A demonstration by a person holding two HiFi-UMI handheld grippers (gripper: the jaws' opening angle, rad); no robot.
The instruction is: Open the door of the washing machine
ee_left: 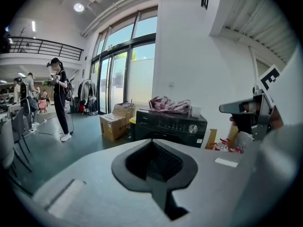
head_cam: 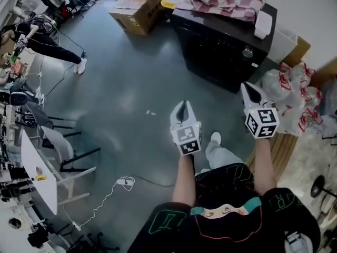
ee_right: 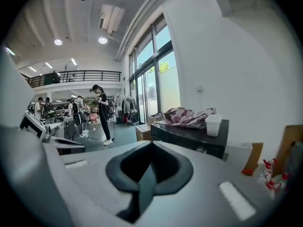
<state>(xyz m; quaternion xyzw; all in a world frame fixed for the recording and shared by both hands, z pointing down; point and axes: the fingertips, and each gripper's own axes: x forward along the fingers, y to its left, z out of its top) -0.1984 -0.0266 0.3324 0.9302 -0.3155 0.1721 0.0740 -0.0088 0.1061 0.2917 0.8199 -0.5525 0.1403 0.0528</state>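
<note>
The washing machine [head_cam: 221, 51] is a black unit standing on the floor [head_cam: 121, 88] against the white wall, at the upper right of the head view. Its front panel faces the person and lies flush and closed. A round control dial [head_cam: 247, 51] sits near the top right corner of the front.

On the lid of the machine lie a crumpled checked cloth [head_cam: 226, 1] and, at its right end, a white plastic container [head_cam: 263, 24]. Cardboard boxes [head_cam: 136, 12] stand on the floor just beside the left side of the machine. Filled plastic bags [head_cam: 292, 96] with red print are piled to its right.

The left hand-held gripper [head_cam: 182, 111] is held in the air in front of the machine, well apart from it. Its jaws are together, with nothing between them. The right hand-held gripper [head_cam: 251, 91] is held beside it, nearer the lower right corner of the machine and not touching it. Its jaws are likewise together and empty. Both point toward the machine.

Further left, a standing person [head_cam: 45, 41] in dark clothing occupies the open floor. A white cable [head_cam: 125, 182] lies on the floor near a chair [head_cam: 63, 146].
</note>
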